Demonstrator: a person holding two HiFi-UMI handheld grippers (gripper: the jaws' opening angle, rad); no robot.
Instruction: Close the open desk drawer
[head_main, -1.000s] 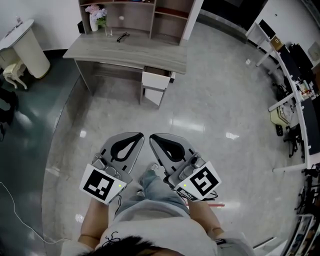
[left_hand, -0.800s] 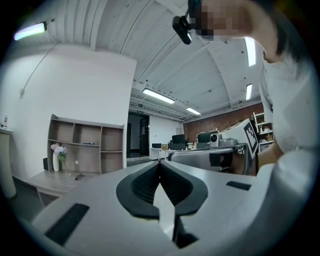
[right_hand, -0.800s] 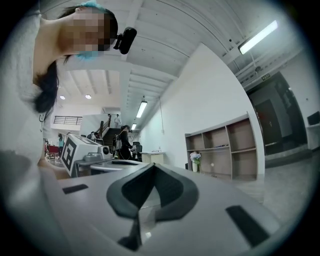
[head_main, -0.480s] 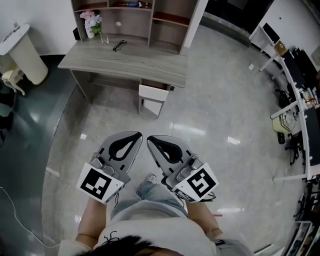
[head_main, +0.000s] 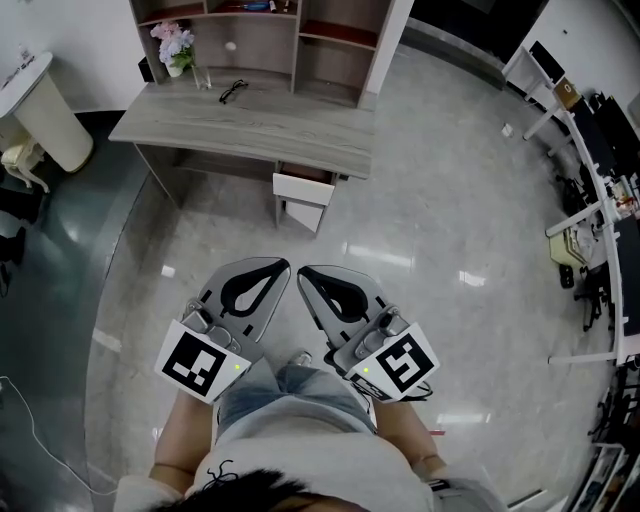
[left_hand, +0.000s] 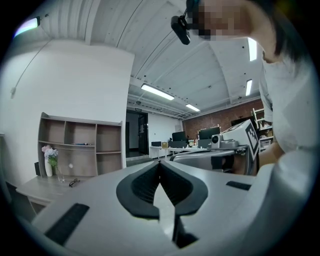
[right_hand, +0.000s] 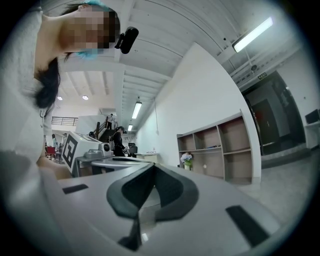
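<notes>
In the head view the grey wooden desk (head_main: 240, 125) stands ahead at the top of the picture. Its drawer (head_main: 300, 196), with a white front, sticks out under the desk's right part. My left gripper (head_main: 283, 265) and right gripper (head_main: 302, 271) are held side by side low over the floor, well short of the drawer. Both are shut with nothing in them. In the left gripper view the jaws of the left gripper (left_hand: 160, 163) meet at the tip, with the desk (left_hand: 40, 186) far off at the left. The right gripper (right_hand: 154, 165) is likewise pressed together.
A shelf unit (head_main: 260, 30) stands on the desk, with a vase of flowers (head_main: 172, 45) and glasses (head_main: 233, 92) in front of it. A white pedestal table (head_main: 45, 105) is at the left. Office desks (head_main: 600, 200) line the right side. Glossy floor (head_main: 420, 230) lies between me and the desk.
The desk and drawer look a little larger and lower in the head view, so I have come slightly nearer. Both grippers stay shut and side by side.
</notes>
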